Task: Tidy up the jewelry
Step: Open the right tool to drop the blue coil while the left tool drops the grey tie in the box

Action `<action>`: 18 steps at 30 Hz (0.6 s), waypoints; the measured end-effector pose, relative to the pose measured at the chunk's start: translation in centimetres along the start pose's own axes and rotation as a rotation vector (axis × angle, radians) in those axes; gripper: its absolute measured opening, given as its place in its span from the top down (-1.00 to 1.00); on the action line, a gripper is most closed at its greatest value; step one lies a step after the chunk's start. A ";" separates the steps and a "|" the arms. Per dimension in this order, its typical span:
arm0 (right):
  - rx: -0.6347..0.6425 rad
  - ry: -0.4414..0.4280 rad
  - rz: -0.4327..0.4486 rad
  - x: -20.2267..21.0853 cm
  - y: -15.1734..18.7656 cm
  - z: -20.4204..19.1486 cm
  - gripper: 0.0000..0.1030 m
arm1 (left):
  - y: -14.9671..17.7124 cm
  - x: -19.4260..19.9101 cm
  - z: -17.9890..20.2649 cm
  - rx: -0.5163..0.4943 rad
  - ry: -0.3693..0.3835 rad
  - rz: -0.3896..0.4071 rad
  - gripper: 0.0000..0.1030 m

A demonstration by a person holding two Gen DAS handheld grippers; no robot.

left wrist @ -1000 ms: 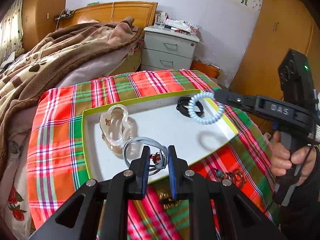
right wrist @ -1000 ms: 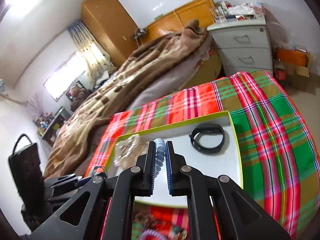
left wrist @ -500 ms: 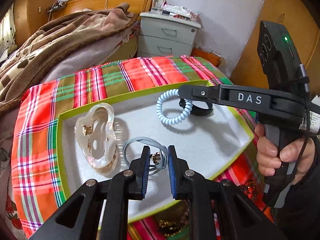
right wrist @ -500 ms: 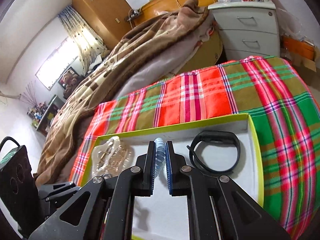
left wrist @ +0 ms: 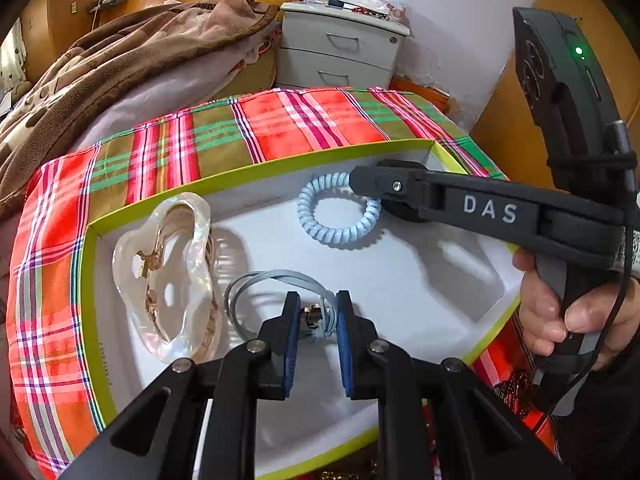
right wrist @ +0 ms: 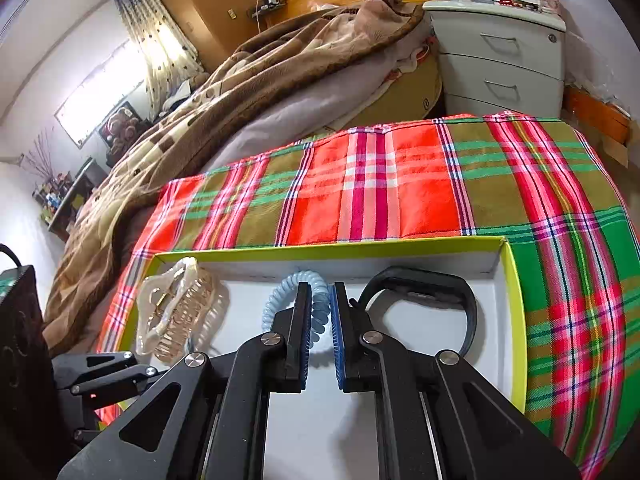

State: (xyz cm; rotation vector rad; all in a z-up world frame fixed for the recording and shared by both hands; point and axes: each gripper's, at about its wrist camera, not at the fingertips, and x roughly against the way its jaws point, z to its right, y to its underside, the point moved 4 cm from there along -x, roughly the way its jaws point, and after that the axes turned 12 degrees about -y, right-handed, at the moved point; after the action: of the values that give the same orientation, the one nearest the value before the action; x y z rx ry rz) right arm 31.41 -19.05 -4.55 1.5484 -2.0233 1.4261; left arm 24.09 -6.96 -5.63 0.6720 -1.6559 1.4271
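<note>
A white tray with a lime rim [left wrist: 256, 172] [right wrist: 516, 320] lies on the plaid cloth. In it are a clear hair claw [left wrist: 164, 276] [right wrist: 168, 312], a black wristband [right wrist: 436, 292] and a light blue coil hair tie [left wrist: 340, 216] [right wrist: 288, 292]. My right gripper [right wrist: 320, 292] [left wrist: 352, 180] is low over the tray, its jaws slightly parted around the coil tie, which rests on the tray floor. My left gripper [left wrist: 315, 316] is shut on a grey cord bracelet [left wrist: 276, 284] with a small charm, low over the tray's near part.
The plaid cloth [right wrist: 380, 184] covers a small table. More jewelry lies on the cloth by the tray's near right corner [left wrist: 516, 388]. A bed with a brown blanket [left wrist: 120, 60] lies behind, a white nightstand [left wrist: 340, 52] at the back right.
My right gripper carried the coil tie down into the tray beside the black wristband and its jaws have eased apart. My left gripper moved forward over the tray, still holding the grey bracelet.
</note>
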 end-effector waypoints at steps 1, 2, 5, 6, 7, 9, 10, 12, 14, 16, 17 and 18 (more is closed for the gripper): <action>0.003 0.006 -0.002 0.0 0.0 0.0 0.80 | 0.0 0.0 0.0 0.000 -0.001 0.002 0.64; 0.002 0.008 -0.003 -0.1 0.0 0.1 0.80 | -0.1 -0.1 0.0 0.001 0.001 -0.001 0.64; -0.004 0.009 -0.003 -0.1 -0.1 0.4 0.80 | -0.1 -0.2 -0.1 0.004 0.005 -0.003 0.63; -0.002 0.011 -0.003 -0.1 -0.1 0.4 0.80 | -0.2 -0.2 -0.1 0.003 0.007 -0.005 0.62; 0.001 0.015 -0.004 -0.2 -0.1 0.4 0.80 | -0.2 -0.2 0.0 0.002 0.010 -0.005 0.58; 0.007 0.021 -0.008 -0.3 -0.2 0.4 0.80 | -0.3 -0.3 -0.1 0.006 0.009 -0.005 0.51; 0.008 0.021 -0.008 -0.3 -0.2 0.5 0.80 | -0.4 -0.3 -0.1 0.006 0.003 -0.005 0.47; 0.010 0.019 -0.007 -0.4 -0.3 0.4 0.80 | -0.4 -0.3 -0.1 0.007 0.005 -0.004 0.44; 0.014 0.019 -0.003 -0.4 -0.3 0.4 0.80 | -0.5 -0.4 -0.1 0.007 0.008 -0.004 0.43; 0.015 0.007 0.001 -0.3 -0.3 0.1 0.68 | -0.4 -0.3 -0.2 0.010 0.001 -0.005 0.38; 0.015 0.005 0.002 -0.2 -0.3 0.0 0.63 | -0.4 -0.2 -0.1 0.009 0.000 -0.003 0.36; 0.015 0.005 0.004 -0.1 -0.2 0.0 0.61 | -0.4 -0.2 -0.1 0.010 0.002 -0.002 0.34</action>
State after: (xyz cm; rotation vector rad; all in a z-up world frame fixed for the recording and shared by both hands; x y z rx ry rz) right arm 31.59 -18.95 -4.51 1.5466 -2.0182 1.4487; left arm 24.55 -6.96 -5.58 0.6772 -1.6473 1.4350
